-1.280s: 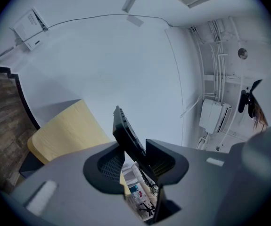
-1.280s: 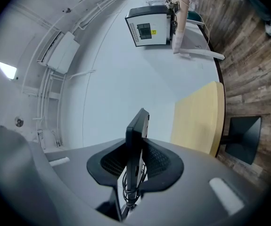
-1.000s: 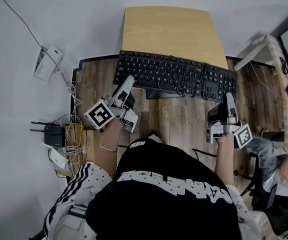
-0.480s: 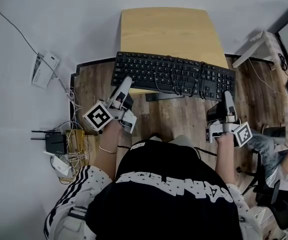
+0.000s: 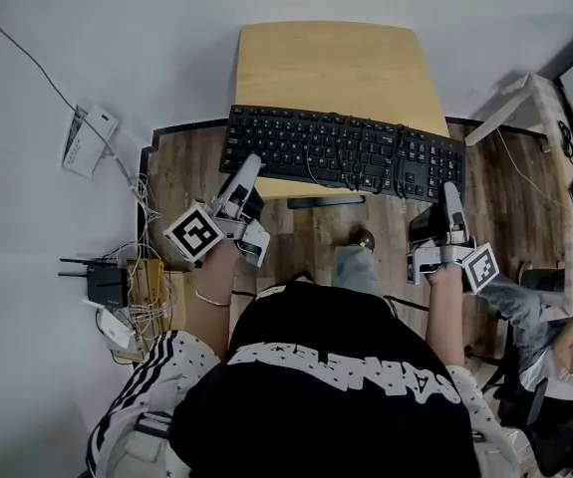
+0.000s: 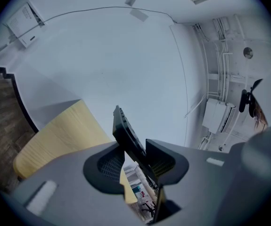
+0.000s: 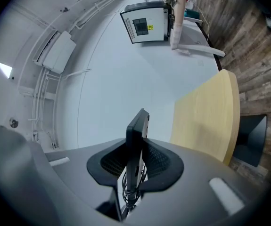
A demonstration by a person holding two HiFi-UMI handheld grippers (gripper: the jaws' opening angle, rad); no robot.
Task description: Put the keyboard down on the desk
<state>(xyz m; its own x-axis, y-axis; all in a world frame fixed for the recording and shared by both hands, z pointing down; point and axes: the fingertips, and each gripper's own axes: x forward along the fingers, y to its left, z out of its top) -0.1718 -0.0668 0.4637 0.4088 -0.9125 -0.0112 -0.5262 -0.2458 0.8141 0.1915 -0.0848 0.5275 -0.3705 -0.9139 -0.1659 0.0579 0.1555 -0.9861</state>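
Observation:
A black keyboard [image 5: 346, 152] with its cable [image 5: 376, 162] wound round it hangs level over the near edge of the light wooden desk [image 5: 331, 63]. My left gripper [image 5: 251, 164] is shut on its near left edge, my right gripper [image 5: 451, 192] on its near right corner. In the left gripper view the keyboard [image 6: 126, 131] stands edge-on, pinched in the left gripper [image 6: 135, 159], with the desk [image 6: 64, 131] to its left. The right gripper view shows the keyboard [image 7: 136, 135] clamped in the right gripper [image 7: 135, 161], with the desk [image 7: 210, 112] to the right.
On the floor at the left lie a router [image 5: 107, 282], tangled cables and a white box [image 5: 85, 137]. A white desk [image 5: 525, 98] with a monitor stands at the right, and a seated person [image 5: 565, 337] is beside it. The desk's dark base [image 5: 324, 200] shows under its front edge.
Both grippers have carried the keyboard forward, so more of it now lies over the desk top. The person's foot and leg have come into view below the desk.

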